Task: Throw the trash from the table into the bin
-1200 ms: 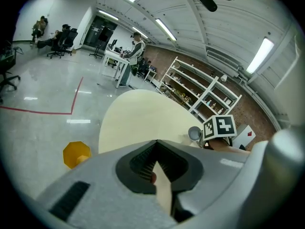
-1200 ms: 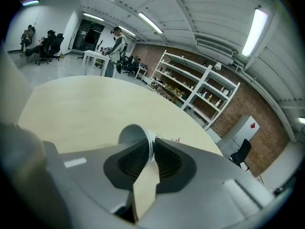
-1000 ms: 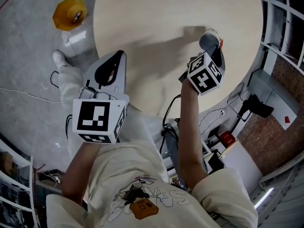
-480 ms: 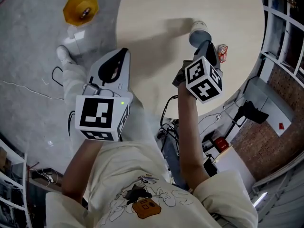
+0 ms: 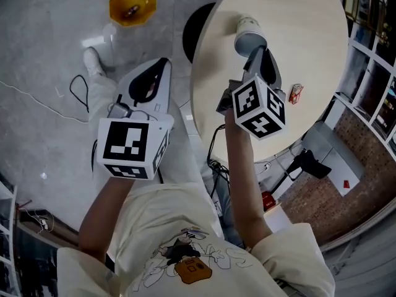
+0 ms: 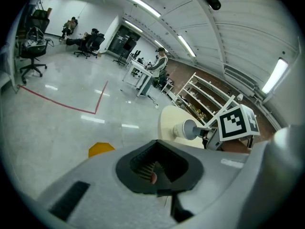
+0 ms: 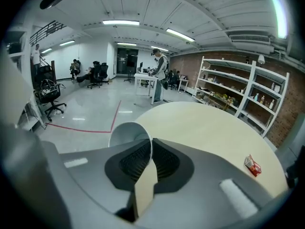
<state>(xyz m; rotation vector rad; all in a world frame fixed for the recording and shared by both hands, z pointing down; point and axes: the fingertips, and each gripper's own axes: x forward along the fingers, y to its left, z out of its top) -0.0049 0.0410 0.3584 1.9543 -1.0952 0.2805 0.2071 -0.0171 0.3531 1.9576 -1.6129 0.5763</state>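
Note:
My right gripper (image 5: pixel 259 58) is shut on the rim of a white paper cup (image 5: pixel 249 34), which hangs tilted over the left part of the round pale table (image 5: pixel 309 23). From the right gripper view, the cup (image 7: pixel 129 133) has its wall pinched between the jaws of the right gripper (image 7: pixel 147 163). A small red packet (image 5: pixel 296 93) lies near the table's right edge, and it shows again as the red packet (image 7: pixel 252 165). The yellow bin (image 5: pixel 132 4) stands on the floor far left of the table. My left gripper (image 5: pixel 150 82) is shut, over the floor.
A black round base (image 5: pixel 193 30) shows under the table's left edge. A white shoe (image 5: pixel 93 60) and a thin cable (image 5: pixel 37 98) lie on the grey floor. Shelving (image 7: pixel 238 89) lines the brick wall to the right. People and office chairs (image 6: pixel 86 42) are far off.
Both grippers have swung left, toward the bin. The right one has carried the cup from the table's right part to its left part. The red packet stays on the table.

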